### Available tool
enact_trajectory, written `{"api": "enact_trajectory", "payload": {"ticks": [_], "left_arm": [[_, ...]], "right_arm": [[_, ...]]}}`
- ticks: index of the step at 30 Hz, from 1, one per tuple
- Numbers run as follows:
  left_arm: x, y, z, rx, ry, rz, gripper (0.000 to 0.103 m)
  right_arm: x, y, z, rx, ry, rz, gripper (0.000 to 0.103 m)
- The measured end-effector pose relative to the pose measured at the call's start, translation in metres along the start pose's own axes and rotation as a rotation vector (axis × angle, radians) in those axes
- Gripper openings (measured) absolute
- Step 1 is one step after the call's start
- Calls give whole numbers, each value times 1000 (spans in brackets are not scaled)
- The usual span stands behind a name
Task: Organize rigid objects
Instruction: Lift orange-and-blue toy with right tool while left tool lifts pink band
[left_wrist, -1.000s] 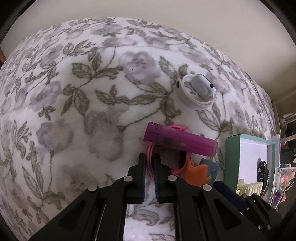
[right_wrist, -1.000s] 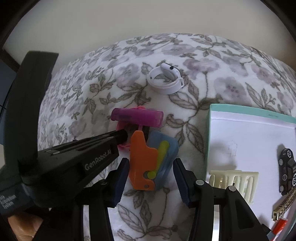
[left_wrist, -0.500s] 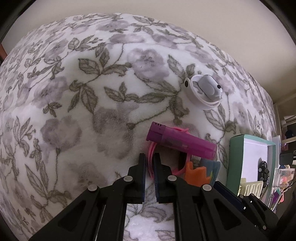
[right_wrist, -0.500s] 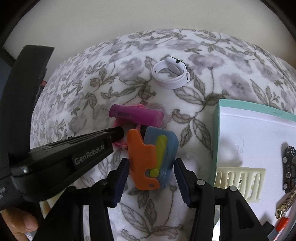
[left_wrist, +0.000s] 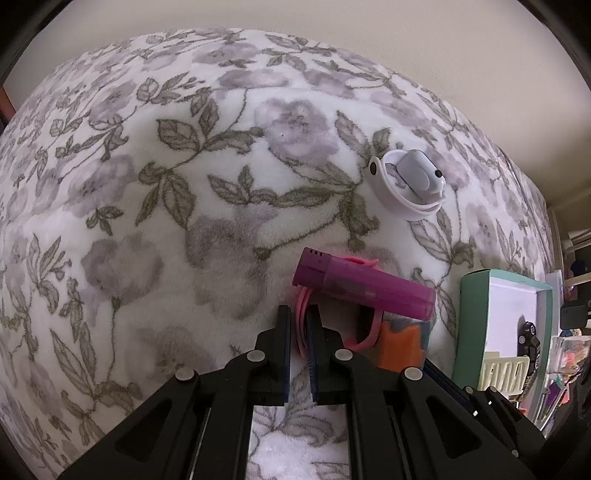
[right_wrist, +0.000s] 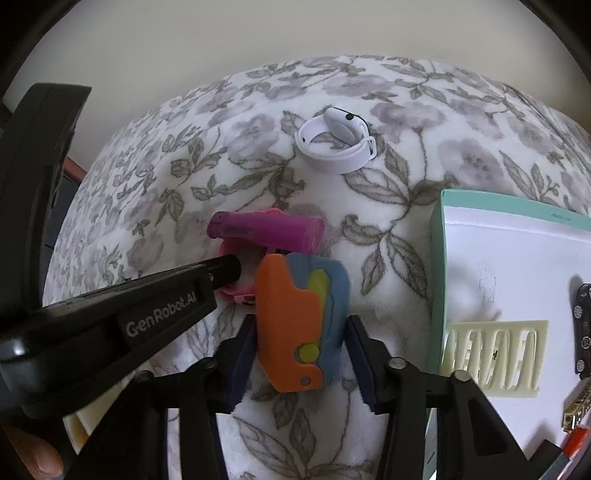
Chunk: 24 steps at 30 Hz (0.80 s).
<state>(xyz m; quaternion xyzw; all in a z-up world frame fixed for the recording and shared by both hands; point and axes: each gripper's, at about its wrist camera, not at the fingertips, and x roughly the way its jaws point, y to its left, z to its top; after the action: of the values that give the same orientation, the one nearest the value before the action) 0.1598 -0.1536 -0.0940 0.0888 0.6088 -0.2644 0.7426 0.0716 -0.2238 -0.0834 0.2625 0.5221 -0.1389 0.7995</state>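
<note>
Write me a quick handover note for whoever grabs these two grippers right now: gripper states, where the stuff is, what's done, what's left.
Left gripper: shut on the pink band, which lies under the purple lighter.
Right gripper: jaws have just been closing around the orange and blue toy; its pads look to be on the toy's sides, which rests on the floral blanket.
White watch: loose on the blanket, farther back.
Done: cream comb and black remote lie in the teal-rimmed box.
Left: toy, band, lighter and watch, probably into the box.
</note>
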Motion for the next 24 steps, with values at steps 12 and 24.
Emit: {"api": "enact_trajectory", "payload": {"ticks": [12,24], "left_arm": [[3,-6,2,16,-46,34,8],[-9,-10,8,21,-41,57,6]], "right_arm": [[-7,-7,0,3,8,-27,45],[-33,-21,8,47,-36,2,45]]}}
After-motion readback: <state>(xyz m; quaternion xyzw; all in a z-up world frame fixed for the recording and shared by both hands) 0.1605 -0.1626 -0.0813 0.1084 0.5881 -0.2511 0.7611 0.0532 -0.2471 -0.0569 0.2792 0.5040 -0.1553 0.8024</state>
